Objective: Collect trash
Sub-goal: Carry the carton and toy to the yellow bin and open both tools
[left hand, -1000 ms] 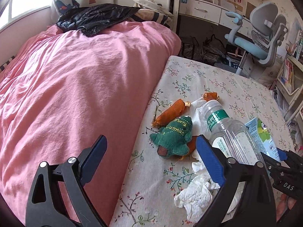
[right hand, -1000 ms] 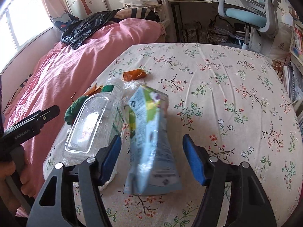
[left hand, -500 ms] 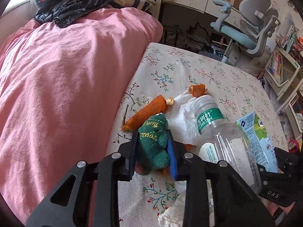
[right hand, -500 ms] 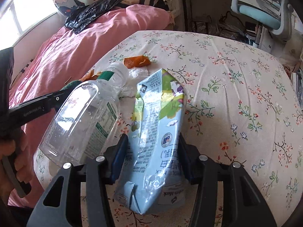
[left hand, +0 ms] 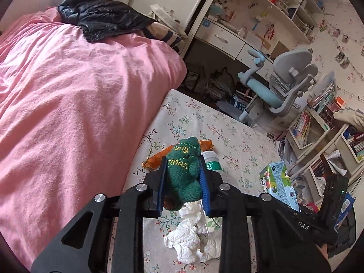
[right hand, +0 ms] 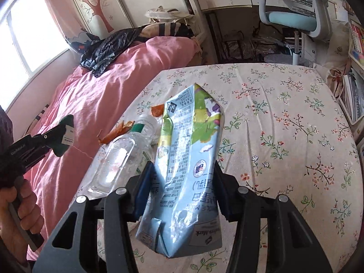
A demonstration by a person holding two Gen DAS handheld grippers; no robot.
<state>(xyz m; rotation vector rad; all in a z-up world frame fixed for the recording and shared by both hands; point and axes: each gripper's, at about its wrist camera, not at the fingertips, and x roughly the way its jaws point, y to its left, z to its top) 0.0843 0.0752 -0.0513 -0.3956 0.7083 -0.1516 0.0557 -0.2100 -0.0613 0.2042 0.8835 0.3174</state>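
My left gripper is shut on a green knitted Christmas-tree toy and holds it above the floral bed sheet. My right gripper is shut on a light-blue milk carton, lifted off the sheet and tilted. A clear plastic bottle with a green label lies just left of the carton. Crumpled white tissue lies under the left gripper. An orange carrot-shaped toy and a small orange piece lie beyond it. In the right wrist view the left gripper is at far left, in a person's hand.
A pink duvet covers the left half of the bed, with a black plastic bag at its far end. Beyond the bed stand a desk with drawers, a grey-blue chair and bookshelves on the right.
Both grippers went from open to shut: the left closed on the green toy, the right on the milk carton. Both have risen with their loads.
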